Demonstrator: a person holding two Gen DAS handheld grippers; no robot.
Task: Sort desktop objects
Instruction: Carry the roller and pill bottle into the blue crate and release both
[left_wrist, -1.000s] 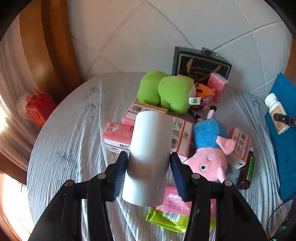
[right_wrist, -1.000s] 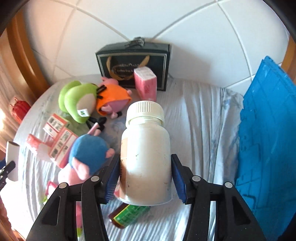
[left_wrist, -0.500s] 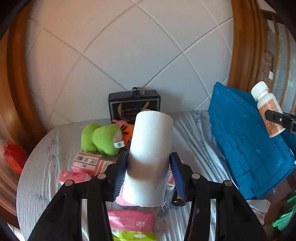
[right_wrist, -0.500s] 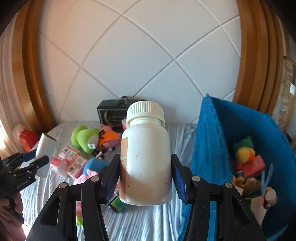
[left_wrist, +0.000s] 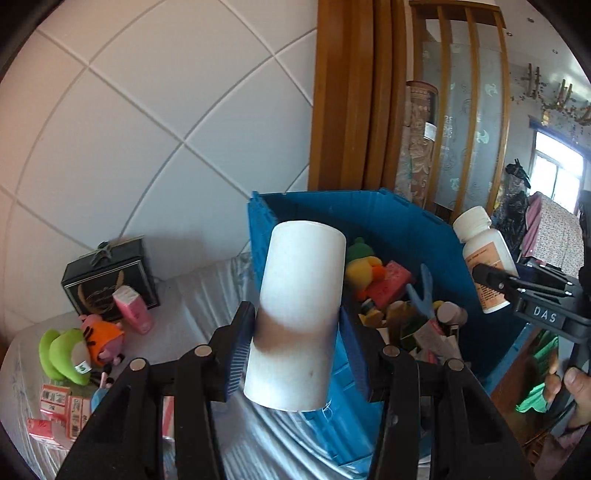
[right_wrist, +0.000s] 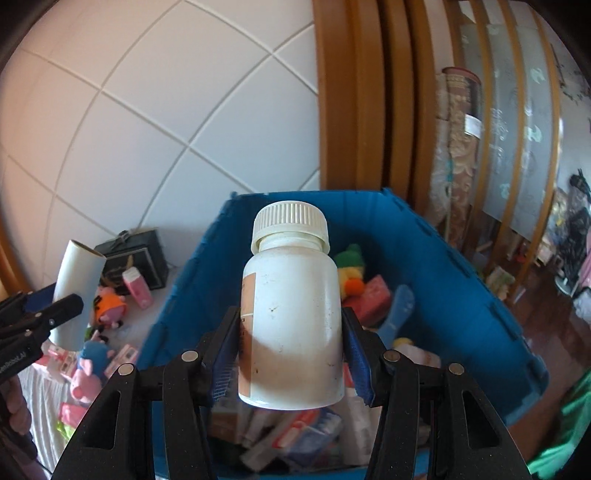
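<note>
While my left claw (left_wrist: 295, 347) grips the white tube (left_wrist: 297, 317) and my right claw (right_wrist: 290, 354) clamps the pill bottle (right_wrist: 290, 314), both near the part-filled blue bin (right_wrist: 443, 266), plush toys (left_wrist: 81, 350) and pink packets (left_wrist: 55, 410) lie unsorted on the table (left_wrist: 192, 321).

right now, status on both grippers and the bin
Left gripper shut on paper roll. Right gripper shut on pill bottle, over blue bin. Bin already crowded with toys.
</note>
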